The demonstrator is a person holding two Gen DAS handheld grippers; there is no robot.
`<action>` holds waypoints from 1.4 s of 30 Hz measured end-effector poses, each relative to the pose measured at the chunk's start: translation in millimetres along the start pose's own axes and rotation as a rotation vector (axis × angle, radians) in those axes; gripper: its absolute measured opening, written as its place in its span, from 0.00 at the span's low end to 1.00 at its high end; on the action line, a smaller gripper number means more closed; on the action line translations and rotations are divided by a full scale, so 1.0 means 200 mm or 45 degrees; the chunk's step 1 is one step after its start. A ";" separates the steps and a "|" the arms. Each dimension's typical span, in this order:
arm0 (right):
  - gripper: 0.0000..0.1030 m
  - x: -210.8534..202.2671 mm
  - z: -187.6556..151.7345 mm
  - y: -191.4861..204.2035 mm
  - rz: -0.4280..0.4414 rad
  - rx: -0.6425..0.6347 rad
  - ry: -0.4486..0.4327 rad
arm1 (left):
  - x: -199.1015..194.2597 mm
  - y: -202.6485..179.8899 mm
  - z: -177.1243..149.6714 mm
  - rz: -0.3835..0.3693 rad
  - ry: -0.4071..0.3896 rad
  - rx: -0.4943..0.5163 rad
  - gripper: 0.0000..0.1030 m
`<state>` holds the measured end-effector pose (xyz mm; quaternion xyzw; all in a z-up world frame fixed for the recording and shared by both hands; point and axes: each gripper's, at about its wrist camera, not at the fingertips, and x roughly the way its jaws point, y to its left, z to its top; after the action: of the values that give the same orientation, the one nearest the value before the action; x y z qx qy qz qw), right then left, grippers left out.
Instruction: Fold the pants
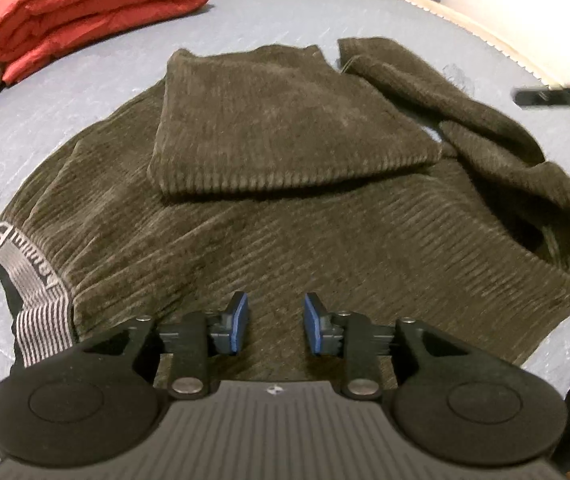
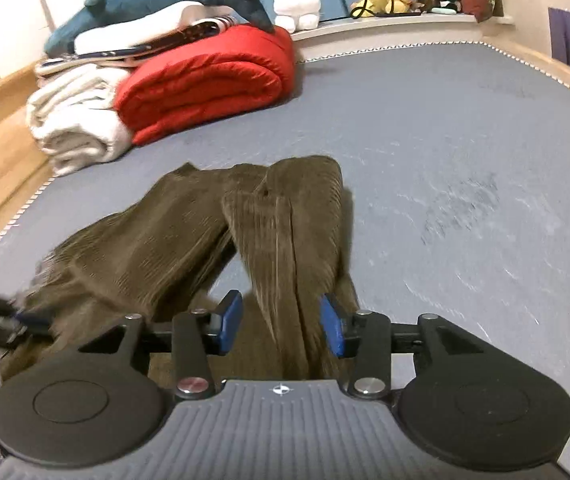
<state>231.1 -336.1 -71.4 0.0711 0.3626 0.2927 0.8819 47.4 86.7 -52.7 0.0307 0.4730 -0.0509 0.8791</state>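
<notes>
Folding half done: pants (image 1: 285, 216) leg ends doubled over; left gripper (image 1: 273, 328), right gripper (image 2: 281, 326) jaws apart, empty; final folds remaining.

Grey bed (image 2: 425, 128) carries brown pants (image 1: 285, 208), partly folded; red quilt (image 2: 209, 80) and white blanket (image 2: 73, 120) rolled side by side, touching.

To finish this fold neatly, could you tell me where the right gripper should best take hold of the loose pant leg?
Probably at the loose pant leg near its hem end, coming along the gray mattress from the right. That leg lies twisted and unfolded, while the other leg is already folded flat. The right gripper has its jaws open above it.
</notes>
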 end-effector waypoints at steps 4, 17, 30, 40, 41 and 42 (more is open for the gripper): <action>0.50 0.24 0.10 0.12 -0.128 -0.039 -0.026 | 0.01 0.04 -0.04 0.013 0.017 -0.020 0.37; 0.12 0.62 0.10 0.26 -0.266 -0.307 0.182 | -0.01 0.15 -0.08 0.027 0.023 -0.058 0.40; 0.10 -0.45 0.14 -0.43 -0.698 0.455 -0.498 | -0.06 -0.04 0.00 -0.053 -0.060 0.001 0.40; 0.14 -0.66 -0.50 -1.06 -1.017 1.466 -0.237 | -0.02 -0.08 0.02 -0.058 -0.039 0.015 0.40; 0.17 -0.67 -0.50 -1.06 -1.006 1.445 -0.252 | -0.02 -0.08 0.02 -0.055 -0.035 0.016 0.40; 0.21 -0.68 -0.51 -1.09 -0.973 1.440 -0.258 | -0.01 -0.08 0.02 -0.052 -0.030 0.016 0.40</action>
<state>187.3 -601.0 -137.9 0.4146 0.3749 -0.2809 0.7802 47.7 71.1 -48.8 0.0260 0.4629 -0.0722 0.8831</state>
